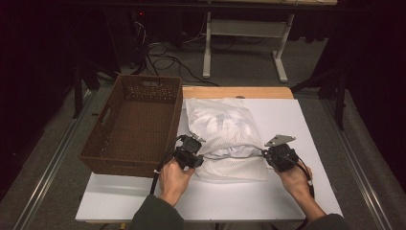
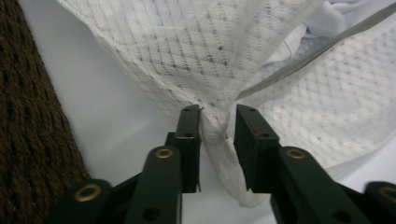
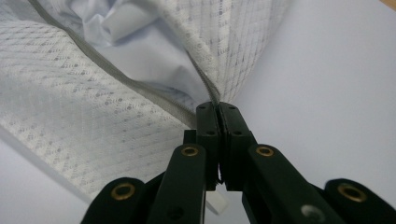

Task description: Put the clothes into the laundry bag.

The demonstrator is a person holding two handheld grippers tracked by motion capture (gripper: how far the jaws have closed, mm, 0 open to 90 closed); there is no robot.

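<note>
Right gripper view: we are clamping our right gripper (image 3: 218, 109) tight on the white mesh laundry bag (image 3: 79, 121), while our left gripper (image 2: 217, 114) is seemingly pinching the opposite corner, stretching it beside the brown wicker basket (image 1: 143, 86).

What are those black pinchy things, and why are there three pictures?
A person sits at a white table with one pinching tool in each hand. One picture looks down from above; the other two come from small cameras riding on each tool. On the table lie a white mesh bag with white cloth inside and a brown woven basket beside it. The left tool has a bunch of mesh between its jaws, with a gap showing. The right tool is pinched shut on the bag's edge by the zipper.
</note>
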